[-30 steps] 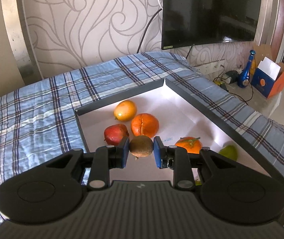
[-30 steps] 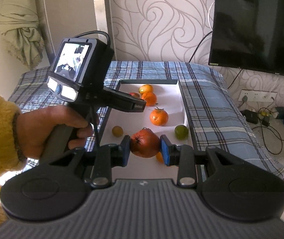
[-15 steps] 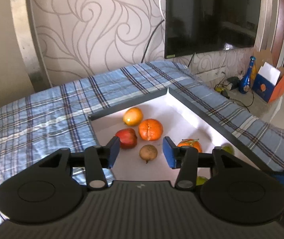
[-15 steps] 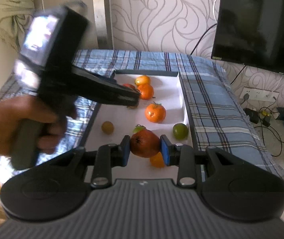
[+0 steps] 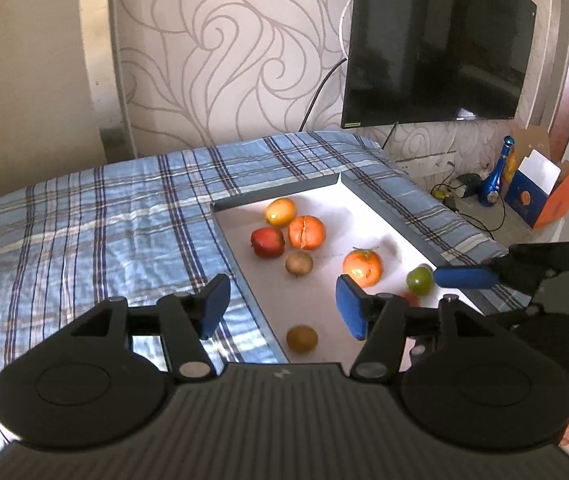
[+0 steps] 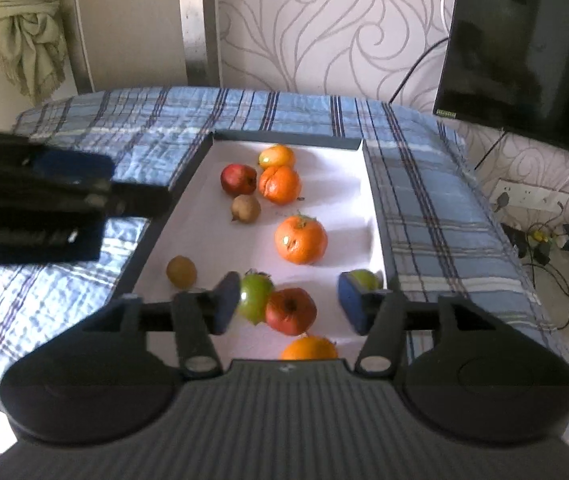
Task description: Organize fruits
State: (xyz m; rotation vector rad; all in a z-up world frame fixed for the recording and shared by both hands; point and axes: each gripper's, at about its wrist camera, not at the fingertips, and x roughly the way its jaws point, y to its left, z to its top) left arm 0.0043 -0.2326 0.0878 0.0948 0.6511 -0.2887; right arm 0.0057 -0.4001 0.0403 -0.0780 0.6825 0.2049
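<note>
Fruits lie in the white-lined tray (image 6: 372, 184). The right gripper (image 6: 289, 300) has just been opening; its jaws stand apart around the red fruit (image 6: 290, 311), freshly released beside a green one (image 6: 255, 296). The left gripper (image 5: 280, 307), also just opening, holds nothing, the brown fruit (image 5: 299, 263) it held a second ago lying beyond its tips. Both placements look done.

A: What sits between the right gripper (image 6: 288, 302) jaws?
B: A red fruit (image 6: 290, 311) in the white tray (image 6: 373, 216), clear of both pads; the jaws have just been opening.
A: Neighbours?
B: A green fruit (image 6: 255, 294) touches its left side, an orange (image 6: 309, 348) lies nearer.
A: Farther off?
B: A stemmed orange (image 6: 301, 239), mid-tray.
</note>
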